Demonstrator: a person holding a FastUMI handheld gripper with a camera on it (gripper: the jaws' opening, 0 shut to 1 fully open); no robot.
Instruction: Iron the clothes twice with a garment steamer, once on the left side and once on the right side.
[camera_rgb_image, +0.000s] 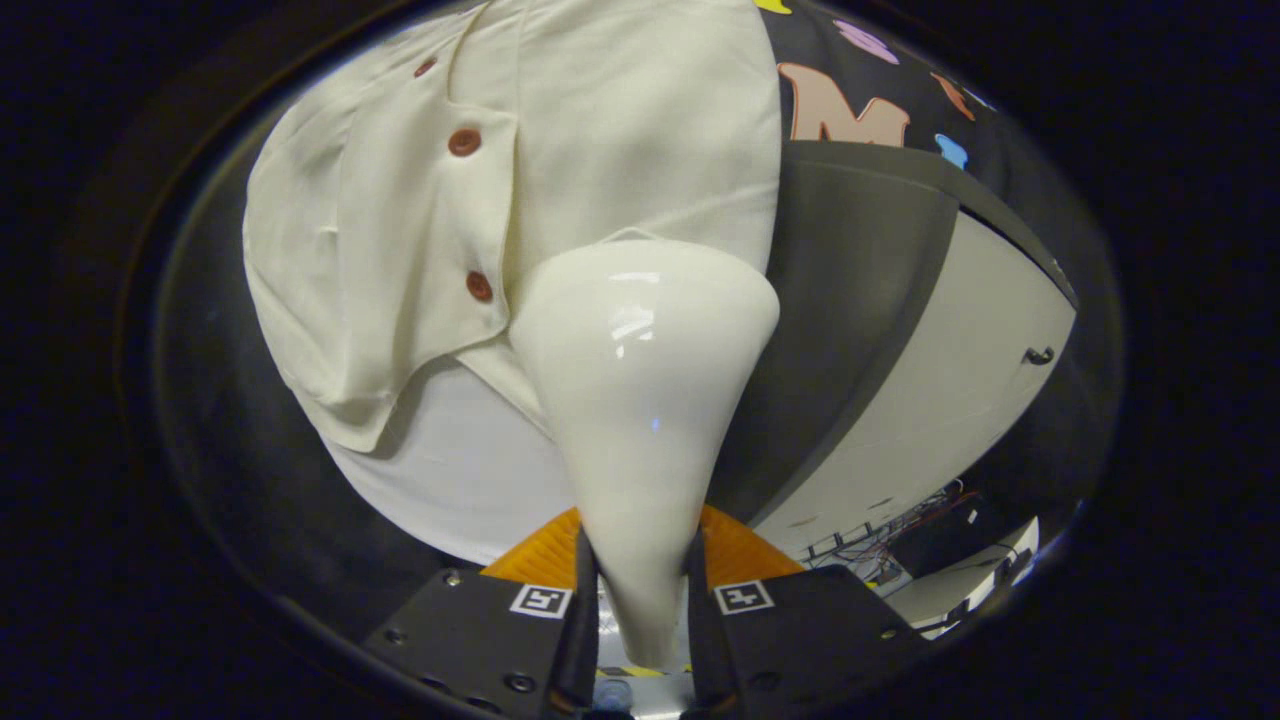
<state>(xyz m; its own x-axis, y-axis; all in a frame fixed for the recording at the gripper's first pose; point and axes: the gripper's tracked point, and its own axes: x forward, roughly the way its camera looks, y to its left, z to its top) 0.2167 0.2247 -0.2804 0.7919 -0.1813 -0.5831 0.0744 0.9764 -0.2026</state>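
Claw (640, 590) clamped on the steamer (640, 400), head pressing the shirt (560, 130) at twelve o'clock, a side stroke likely next.

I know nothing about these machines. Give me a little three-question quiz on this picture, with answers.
1. True or false: the gripper is clamped on the steamer.
2. How many buttons can you count on the shirt?
3. The steamer's wide head sits against: A) the shirt's hem area, B) the collar, C) the grey board.

Key: 1 true, both fingers press its narrow neck. 2 three. 3 A.
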